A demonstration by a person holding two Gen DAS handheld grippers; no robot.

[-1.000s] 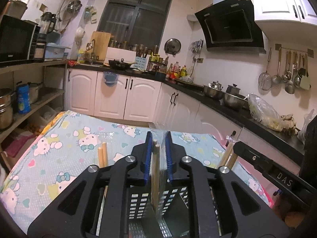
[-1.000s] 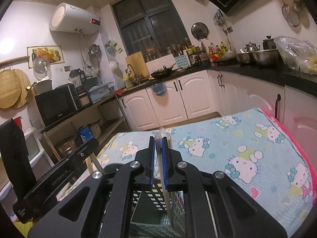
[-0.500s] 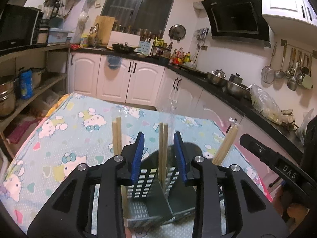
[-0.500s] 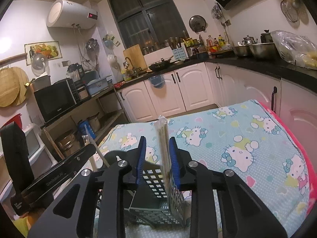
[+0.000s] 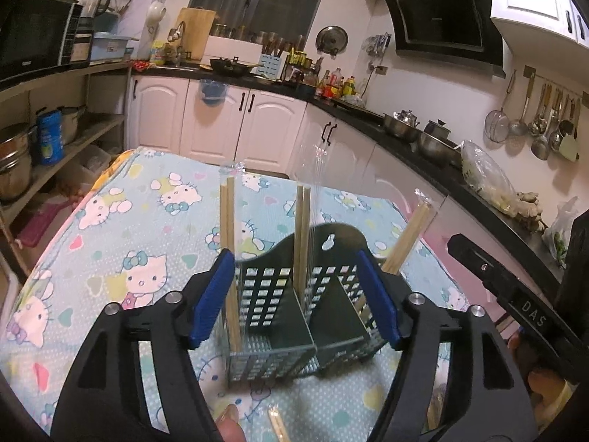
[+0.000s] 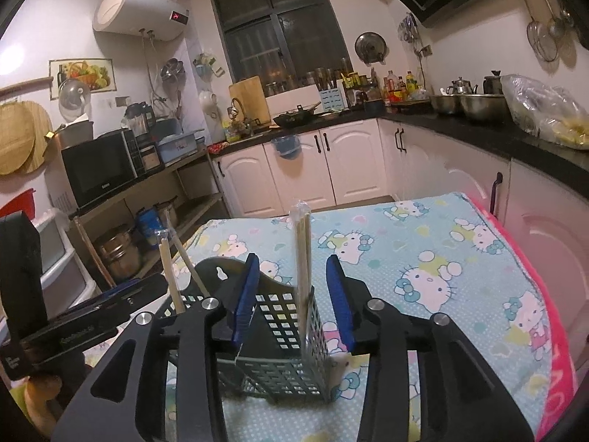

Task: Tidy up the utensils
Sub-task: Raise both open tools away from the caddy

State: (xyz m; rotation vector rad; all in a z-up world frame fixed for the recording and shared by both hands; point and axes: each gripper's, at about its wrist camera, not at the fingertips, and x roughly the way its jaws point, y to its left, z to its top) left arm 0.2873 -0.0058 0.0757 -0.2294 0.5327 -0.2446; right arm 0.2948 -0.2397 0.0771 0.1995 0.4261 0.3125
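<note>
table under a cartoon-cat cloth fills both views; kitchen counters beyond, well apart from the work.

dark perforated caddy stands upright on the cloth, divided into compartments. in the left wrist view it sits dead ahead, twelve o'clock, framed between the blue pads. in the right wrist view the caddy is also at twelve, slightly toward eleven.

left gripper: jaws spread wide, nothing between them but the caddy behind. right gripper: jaws likewise spread, released. both look equally near the caddy.

wrapped chopstick pairs, long axis near vertical: left pair at eleven, centre pair at twelve on the divider line, right pair leaning toward one o'clock. from the right wrist, the upright pair rises between the pads without touching them, and two leaning pairs sit at ten.

one more wrapped stick lies on the cloth at six o'clock in the left view, cut off by the frame edge. judgement: likely the next item, nearer the left gripper, and it lies flat, so the jaws would have to drop and turn.

hard to make out: which compartment the centre pair stands in; caddy floor hidden by the walls; clear wrappers faint; far edge of the caddy masked by gripper bodies.
</note>
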